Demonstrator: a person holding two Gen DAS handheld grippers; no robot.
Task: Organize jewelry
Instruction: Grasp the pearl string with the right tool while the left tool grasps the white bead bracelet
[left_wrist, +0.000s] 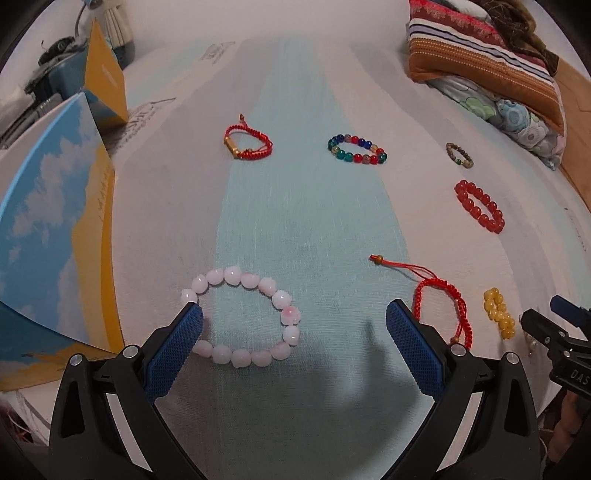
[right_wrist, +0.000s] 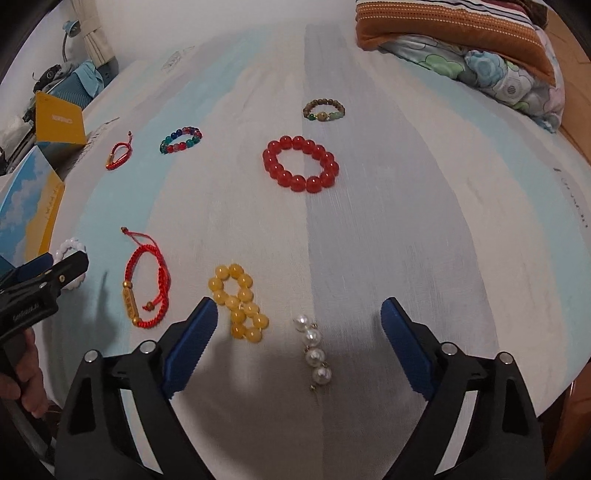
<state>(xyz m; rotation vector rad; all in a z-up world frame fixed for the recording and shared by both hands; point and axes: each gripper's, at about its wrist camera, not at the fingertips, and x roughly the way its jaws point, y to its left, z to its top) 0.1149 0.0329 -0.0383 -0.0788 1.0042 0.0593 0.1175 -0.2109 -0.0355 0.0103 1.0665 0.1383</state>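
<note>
The left gripper (left_wrist: 294, 319) hovers low over the bed (left_wrist: 295, 206) with its fingers (left_wrist: 177, 339) spread wide and holding nothing. The pink bead bracelet (left_wrist: 243, 321) lies flat on the striped sheet between them, much nearer the left finger, whose tip covers the ring's left edge; whether it touches the beads cannot be told. A red cord bracelet (left_wrist: 443, 302) lies just beside the right finger, on its outer side.

The right gripper (right_wrist: 299, 317) is also spread wide and empty. A short pearl strand (right_wrist: 314, 354) lies between its fingers (right_wrist: 192, 343), roughly midway and apart from both. The twisted yellow bead bracelet (right_wrist: 240, 302) lies just beside the left fingertip, on the inner side.

Further up the bed, well apart from both grippers, lie the red bead bracelet (right_wrist: 301, 164), a brown bead bracelet (right_wrist: 324, 110), a multicolored bead bracelet (right_wrist: 181, 140) and a small red cord bracelet (right_wrist: 119, 155). An open blue and yellow box (left_wrist: 55, 229) stands at the bed's left edge
</note>
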